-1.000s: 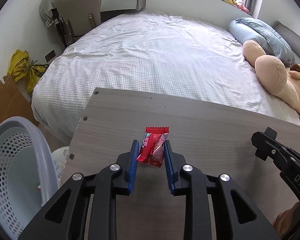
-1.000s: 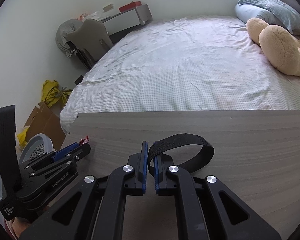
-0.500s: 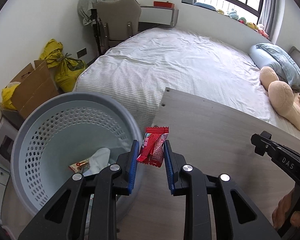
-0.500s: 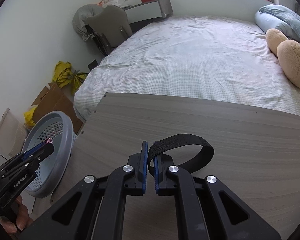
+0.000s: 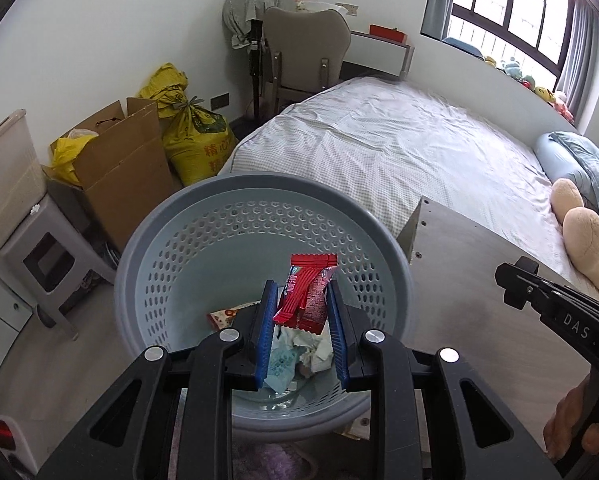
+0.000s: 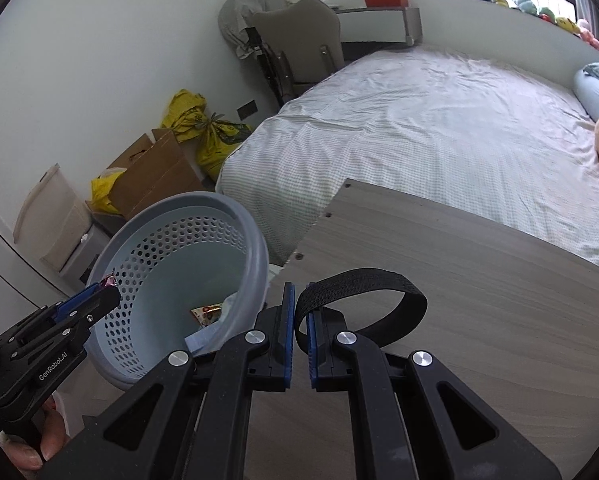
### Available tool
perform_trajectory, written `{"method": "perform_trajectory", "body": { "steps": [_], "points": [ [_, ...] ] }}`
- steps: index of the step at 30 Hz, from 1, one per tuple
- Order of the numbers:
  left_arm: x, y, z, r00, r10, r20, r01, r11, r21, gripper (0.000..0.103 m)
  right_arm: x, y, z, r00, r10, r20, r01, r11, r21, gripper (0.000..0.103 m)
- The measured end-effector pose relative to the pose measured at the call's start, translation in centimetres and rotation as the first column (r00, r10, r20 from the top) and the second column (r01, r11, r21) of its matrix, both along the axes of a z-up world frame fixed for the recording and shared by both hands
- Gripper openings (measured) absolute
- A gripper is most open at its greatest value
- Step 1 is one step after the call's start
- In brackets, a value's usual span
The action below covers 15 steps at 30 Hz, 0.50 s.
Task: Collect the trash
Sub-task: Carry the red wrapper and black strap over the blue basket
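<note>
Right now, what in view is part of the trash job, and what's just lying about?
Job:
- red wrapper, held in the left gripper over the basket
- perforated basket, with crumpled paper already inside
- black strap loop, pinched in the right gripper over the table

Lying about:
- cardboard box
- yellow sack
- chair
- bed
- plush toy

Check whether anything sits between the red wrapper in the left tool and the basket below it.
Nothing visible blocks it. The left tool holds the red wrapper above the open mouth of the basket, inside the rim. Below it lie only crumpled paper and a small packet at the bottom.
</note>
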State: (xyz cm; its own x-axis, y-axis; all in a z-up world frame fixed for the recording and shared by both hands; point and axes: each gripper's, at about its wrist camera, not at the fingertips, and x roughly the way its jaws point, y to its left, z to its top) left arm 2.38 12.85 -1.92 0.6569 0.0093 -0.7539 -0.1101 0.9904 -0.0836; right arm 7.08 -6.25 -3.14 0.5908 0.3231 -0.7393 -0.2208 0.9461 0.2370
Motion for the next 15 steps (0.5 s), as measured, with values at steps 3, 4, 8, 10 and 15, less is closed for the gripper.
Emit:
{"method": "perform_trajectory", "body": {
  "steps": [3, 4, 8, 10, 15],
  "points": [
    [-0.1, 1.3, 0.0, 1.0, 0.022, 0.0, -0.022, 1.0, -0.005, 0.024, 0.2, 1.5, 0.3, 1.0, 0.031, 0.0, -0.031, 1.0, -0.001, 0.007],
    [-0.1, 1.7, 0.0, 1.0, 0.028, 0.0, -0.028, 1.0, -0.006, 0.024, 0.3, 1.9, 0.4, 0.999, 0.039, 0.001, -0.039, 0.999, 0.0, 0.007],
    [0.0, 2.6, -0.1, 0.999, 0.042, -0.002, -0.042, 0.999, -0.011, 0.024, 0.5, 3.5, 0.7, 0.998, 0.066, 0.007, -0.066, 0.998, 0.0, 0.007],
    [0.2, 2.7, -0.1, 0.999, 0.042, -0.006, -0.042, 0.999, -0.011, 0.024, 0.6, 4.2, 0.7, 0.997, 0.075, 0.007, -0.075, 0.997, -0.004, 0.007],
    [0.6, 3.1, -0.2, 0.999, 0.037, -0.014, -0.037, 0.999, -0.007, 0.024, 1.2, 5.6, 0.7, 0.996, 0.094, 0.005, -0.094, 0.996, 0.0, 0.007]
  ]
}}
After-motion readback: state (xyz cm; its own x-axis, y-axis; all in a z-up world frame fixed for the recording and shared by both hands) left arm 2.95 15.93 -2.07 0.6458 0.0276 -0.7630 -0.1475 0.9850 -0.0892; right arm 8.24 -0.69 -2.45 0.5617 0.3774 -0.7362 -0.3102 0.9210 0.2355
